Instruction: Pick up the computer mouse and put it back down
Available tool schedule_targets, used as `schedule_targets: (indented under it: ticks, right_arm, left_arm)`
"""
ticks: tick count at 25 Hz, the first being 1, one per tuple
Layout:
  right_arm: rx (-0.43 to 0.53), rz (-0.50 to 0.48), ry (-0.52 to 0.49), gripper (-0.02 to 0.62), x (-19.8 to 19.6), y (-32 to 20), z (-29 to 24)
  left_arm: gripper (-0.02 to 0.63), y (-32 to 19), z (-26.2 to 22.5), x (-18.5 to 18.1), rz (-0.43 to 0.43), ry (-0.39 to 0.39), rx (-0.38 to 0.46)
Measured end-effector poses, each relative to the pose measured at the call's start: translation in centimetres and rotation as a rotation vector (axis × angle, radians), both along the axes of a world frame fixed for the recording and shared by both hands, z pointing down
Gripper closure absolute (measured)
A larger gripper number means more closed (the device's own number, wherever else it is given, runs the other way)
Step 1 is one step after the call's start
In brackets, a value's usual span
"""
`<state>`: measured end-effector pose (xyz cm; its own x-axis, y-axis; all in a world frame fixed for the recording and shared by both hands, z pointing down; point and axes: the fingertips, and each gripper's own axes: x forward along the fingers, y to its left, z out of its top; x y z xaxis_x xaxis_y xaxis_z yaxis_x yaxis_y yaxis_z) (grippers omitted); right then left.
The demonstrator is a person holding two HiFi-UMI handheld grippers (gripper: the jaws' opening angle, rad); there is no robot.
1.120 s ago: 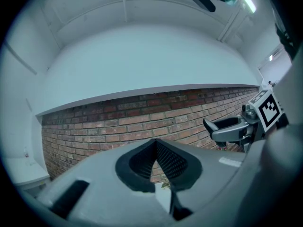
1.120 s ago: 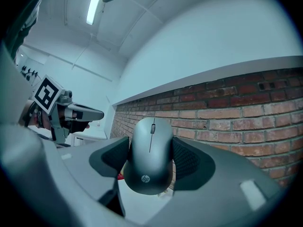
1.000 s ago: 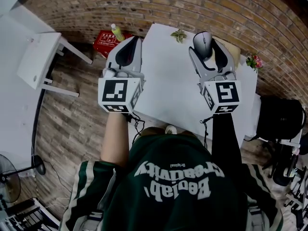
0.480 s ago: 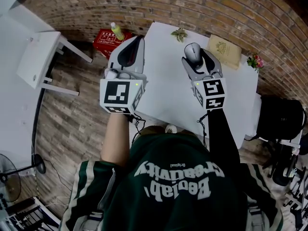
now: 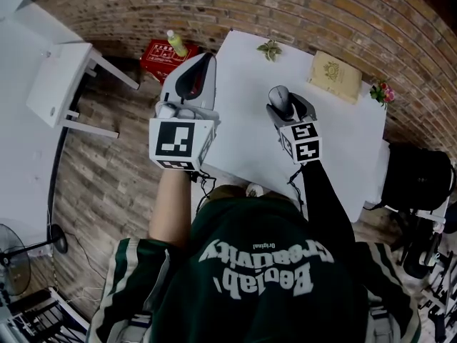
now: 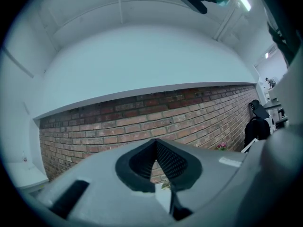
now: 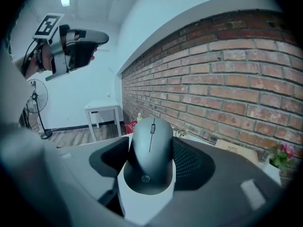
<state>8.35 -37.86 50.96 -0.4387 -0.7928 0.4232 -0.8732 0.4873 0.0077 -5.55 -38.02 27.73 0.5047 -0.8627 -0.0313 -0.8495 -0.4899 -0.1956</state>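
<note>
A dark grey computer mouse (image 5: 279,97) sits between the jaws of my right gripper (image 5: 286,101), which is shut on its sides. The gripper holds it low over the white table (image 5: 243,145); I cannot tell whether the mouse touches the tabletop. In the right gripper view the mouse (image 7: 150,155) fills the gap, scroll wheel pointing away, with both black pads against it. My left gripper (image 5: 203,58) hangs by the table's left edge, raised and pointing level, jaws shut with nothing in them. The left gripper view shows the left gripper (image 6: 155,143) with its pads meeting at the tip.
A tan book (image 5: 333,76) lies at the table's far right, a small leafy sprig (image 5: 270,48) at the far edge, pink flowers (image 5: 379,92) by the right corner. On the floor to the left are a red box (image 5: 158,61), a bottle (image 5: 176,43) and a white side table (image 5: 57,84). A black chair (image 5: 414,177) is on the right.
My right gripper has come down toward the tabletop and nearer the person, still holding the mouse. The left gripper has stayed where it was.
</note>
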Motion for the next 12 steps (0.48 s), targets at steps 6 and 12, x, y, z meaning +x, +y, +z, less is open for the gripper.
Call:
schedule_targets:
  ticks: [6, 12]
  right_arm:
    - [-0.103, -0.02, 0.019, 0.291, -1.1, 0.6, 4.6]
    - [-0.233, -0.05, 0.056, 0.291, -2.3, 2.3, 10.2]
  left_arm:
    - [0.606, 0.1, 0.3, -0.1, 0.019, 0.026, -0.018]
    - [0.606, 0.3, 0.6, -0.8, -0.003, 0.014, -0.022]
